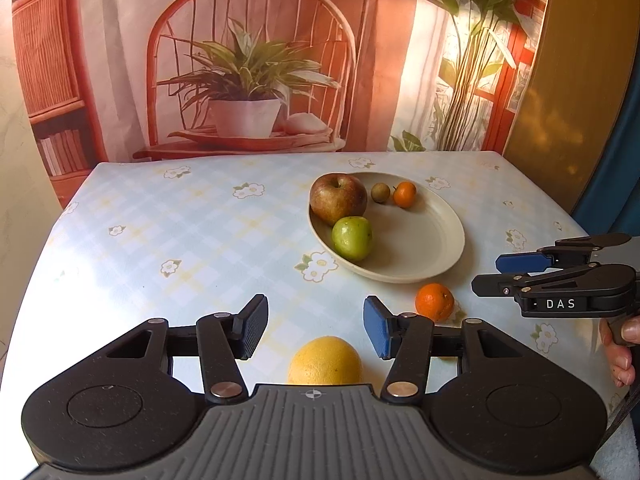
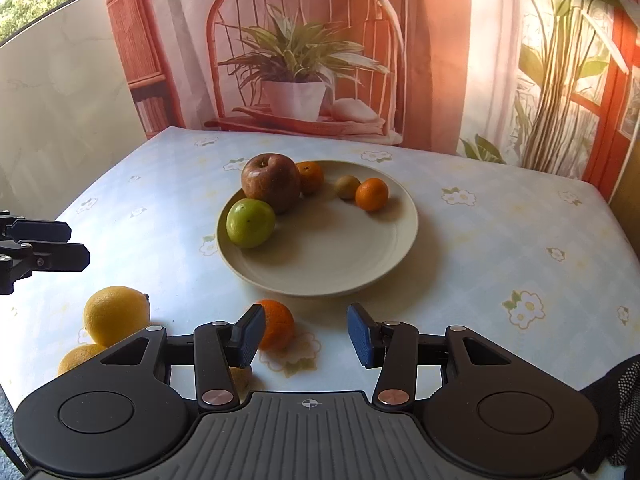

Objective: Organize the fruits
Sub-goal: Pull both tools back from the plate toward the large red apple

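A cream plate [image 2: 340,264] [image 1: 424,240] holds a red apple [image 2: 270,181] [image 1: 338,197], a green apple [image 2: 250,223] [image 1: 352,238], a small brownish fruit [image 2: 347,186] [image 1: 380,192] and two small oranges [image 2: 372,194] [image 2: 310,176]. A loose orange [image 1: 435,301] [image 2: 276,324] lies on the table in front of the plate. A large yellow citrus [image 1: 325,361] [image 2: 116,314] lies just below my open, empty left gripper [image 1: 316,326]. A second yellow fruit [image 2: 80,356] lies beside it. My right gripper [image 2: 306,334] is open and empty, with the loose orange at its left finger.
The table [image 1: 180,232] has a pale checked cloth with flowers. A printed backdrop of a chair and plants hangs behind it. The right gripper shows side-on in the left wrist view [image 1: 486,272], with a hand [image 1: 620,348] behind it.
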